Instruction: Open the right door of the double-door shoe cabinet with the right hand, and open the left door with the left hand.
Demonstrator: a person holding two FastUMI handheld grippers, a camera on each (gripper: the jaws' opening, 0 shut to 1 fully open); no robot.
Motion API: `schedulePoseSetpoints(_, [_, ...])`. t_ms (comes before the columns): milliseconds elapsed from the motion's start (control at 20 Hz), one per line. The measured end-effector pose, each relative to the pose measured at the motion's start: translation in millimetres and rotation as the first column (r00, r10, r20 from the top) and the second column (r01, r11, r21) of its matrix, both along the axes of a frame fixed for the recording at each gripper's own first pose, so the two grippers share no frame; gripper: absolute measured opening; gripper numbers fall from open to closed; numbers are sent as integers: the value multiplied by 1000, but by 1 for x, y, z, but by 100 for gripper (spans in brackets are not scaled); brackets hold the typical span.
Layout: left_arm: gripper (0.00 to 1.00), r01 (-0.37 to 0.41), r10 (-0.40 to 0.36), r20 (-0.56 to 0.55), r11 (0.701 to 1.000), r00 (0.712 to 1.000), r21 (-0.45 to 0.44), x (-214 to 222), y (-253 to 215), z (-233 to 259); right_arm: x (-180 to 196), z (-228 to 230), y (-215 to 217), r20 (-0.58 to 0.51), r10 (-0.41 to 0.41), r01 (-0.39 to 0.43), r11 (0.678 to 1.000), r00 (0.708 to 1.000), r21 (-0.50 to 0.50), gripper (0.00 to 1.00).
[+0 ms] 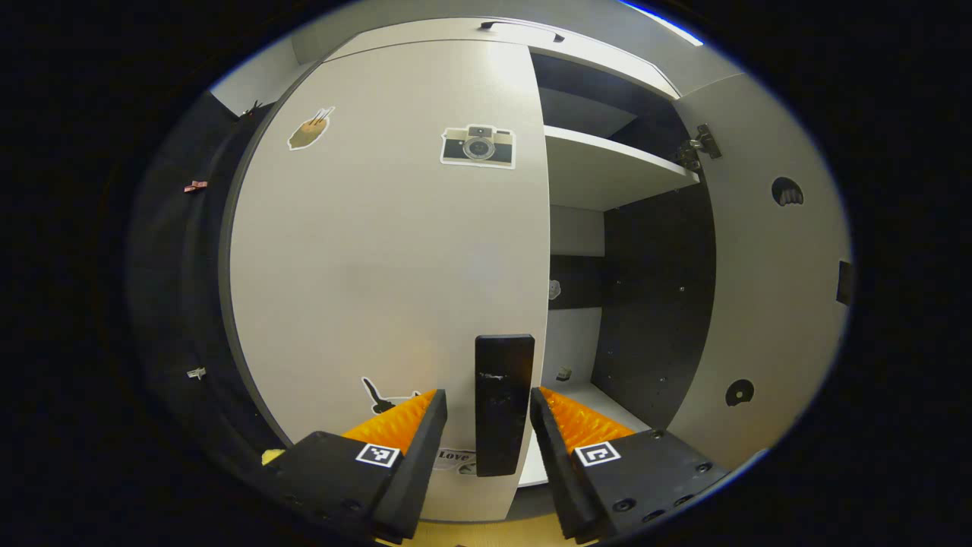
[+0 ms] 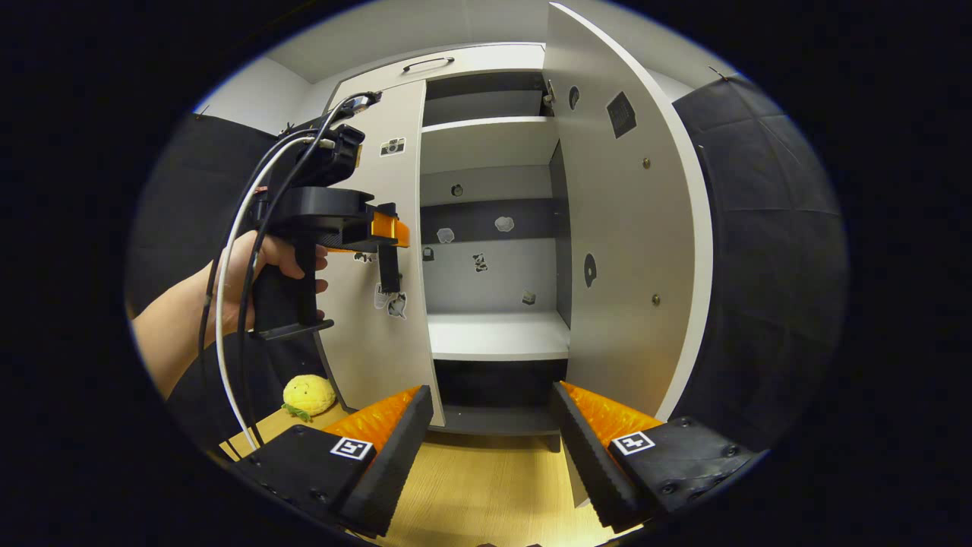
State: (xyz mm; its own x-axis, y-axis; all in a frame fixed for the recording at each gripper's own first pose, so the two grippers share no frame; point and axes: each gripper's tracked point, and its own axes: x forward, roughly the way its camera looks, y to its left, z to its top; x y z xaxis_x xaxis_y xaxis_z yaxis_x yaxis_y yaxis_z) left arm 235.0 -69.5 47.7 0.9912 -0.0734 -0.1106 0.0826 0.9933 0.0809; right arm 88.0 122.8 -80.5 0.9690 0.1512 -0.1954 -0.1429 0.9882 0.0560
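Observation:
The shoe cabinet's left door [image 1: 380,251], grey with stickers, stands closed in the left gripper view. Its black vertical handle [image 1: 504,403] sits between the fingers of my left gripper [image 1: 490,414], which is open and straddles it, with a gap on the left side. The right door [image 1: 767,266] is swung wide open. In the right gripper view a hand [image 2: 258,266] holds the left gripper [image 2: 391,228] up against the left door [image 2: 380,327]. The open right door [image 2: 623,251] stands edge-on, and my right gripper [image 2: 493,425] is open and holds nothing, back from the cabinet.
Inside the cabinet are a white lower shelf [image 2: 497,334] and an upper shelf [image 2: 490,144]. A yellow plush toy [image 2: 307,395] lies on the wooden surface [image 2: 486,486] beside the cabinet's left side. Black cloth walls flank the cabinet.

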Motion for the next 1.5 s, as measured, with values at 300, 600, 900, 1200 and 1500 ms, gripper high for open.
schedulePoseSetpoints(300, [38, -6, 6, -7, 1000, 1000, -8, 3, -6, -1, 2, -7, 0, -18, 30, -30, 1000, 999, -7, 98])
schedulePoseSetpoints(600, [21, 8, -8, -4, 1000, 1000, -15, 0, -7, -5, 1, -19, -2, -62, 35, -38, 999, 997, -39, 98])
schedulePoseSetpoints(900, [11, 31, -31, 0, 998, 1000, -52, -9, -4, -5, -2, -13, 0, -58, 32, -33, 999, 998, -24, 98])
schedulePoseSetpoints(1200, [12, 64, -63, 7, 995, 998, -79, -15, 4, -4, -17, -10, 11, -64, 11, -12, 1000, 998, -4, 98])
schedulePoseSetpoints(1500, [11, 115, -115, 4, 990, 993, -86, -23, 12, -2, -32, -10, 38, -66, 5, -6, 1000, 998, -3, 98])
